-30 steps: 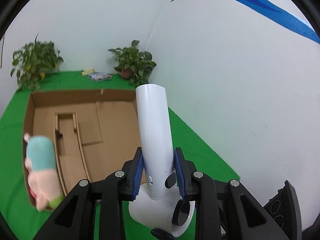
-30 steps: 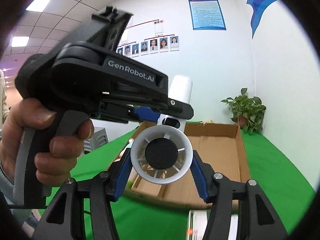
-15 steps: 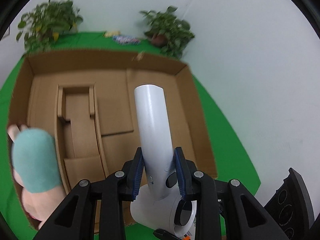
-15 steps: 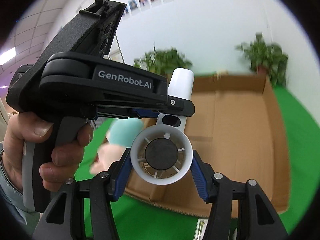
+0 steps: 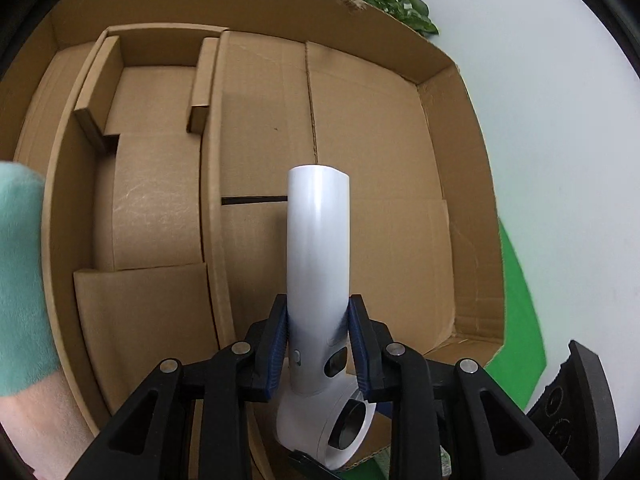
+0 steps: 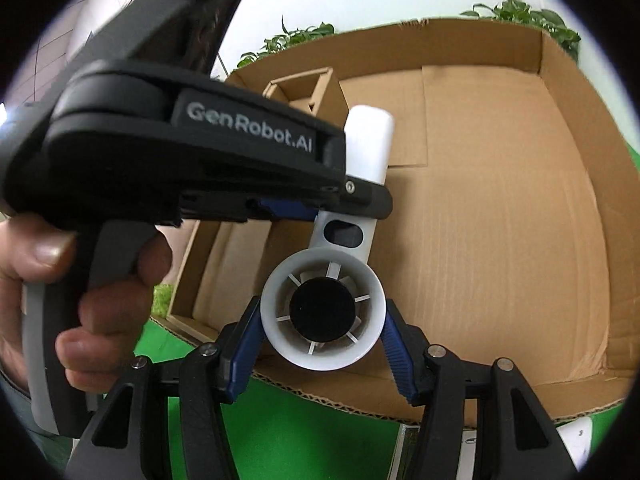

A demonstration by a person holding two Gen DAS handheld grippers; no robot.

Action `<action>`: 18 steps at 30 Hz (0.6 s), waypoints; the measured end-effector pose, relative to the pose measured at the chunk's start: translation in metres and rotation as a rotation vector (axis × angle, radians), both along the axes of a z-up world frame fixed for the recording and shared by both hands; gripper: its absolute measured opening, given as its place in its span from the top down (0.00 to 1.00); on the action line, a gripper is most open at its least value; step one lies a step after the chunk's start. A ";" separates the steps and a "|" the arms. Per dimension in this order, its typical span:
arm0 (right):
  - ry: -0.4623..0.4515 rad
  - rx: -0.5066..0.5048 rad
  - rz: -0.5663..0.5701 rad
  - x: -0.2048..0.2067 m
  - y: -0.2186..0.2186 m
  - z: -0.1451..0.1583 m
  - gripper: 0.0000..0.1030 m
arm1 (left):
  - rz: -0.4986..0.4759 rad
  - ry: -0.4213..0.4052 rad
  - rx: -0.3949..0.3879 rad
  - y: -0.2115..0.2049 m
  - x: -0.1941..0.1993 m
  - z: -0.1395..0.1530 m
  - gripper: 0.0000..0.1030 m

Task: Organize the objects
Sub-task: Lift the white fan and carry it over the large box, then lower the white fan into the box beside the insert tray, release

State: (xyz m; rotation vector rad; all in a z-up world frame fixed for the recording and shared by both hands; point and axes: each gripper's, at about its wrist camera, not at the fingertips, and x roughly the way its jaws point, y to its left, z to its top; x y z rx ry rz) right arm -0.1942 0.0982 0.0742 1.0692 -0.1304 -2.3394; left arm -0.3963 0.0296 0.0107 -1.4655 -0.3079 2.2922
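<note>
With the white handheld fan [image 5: 318, 264] clamped at its handle by the left gripper [image 5: 319, 346] and at its round head by the right gripper [image 6: 323, 346], it is best lowered level onto the cardboard box [image 5: 400, 168] floor at frame centre, both grips being released together.

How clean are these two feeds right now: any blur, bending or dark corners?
Left wrist view: fisheye bows the cardboard box walls; the plush toy at the left edge is soft; the white handheld fan is sharp. Right wrist view: the hand and the left gripper are slightly smeared; black vignette rings both.
</note>
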 end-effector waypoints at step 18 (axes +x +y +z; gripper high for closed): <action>-0.003 0.227 0.087 0.013 -0.017 0.003 0.43 | 0.077 0.195 -0.077 -0.042 0.076 0.062 0.69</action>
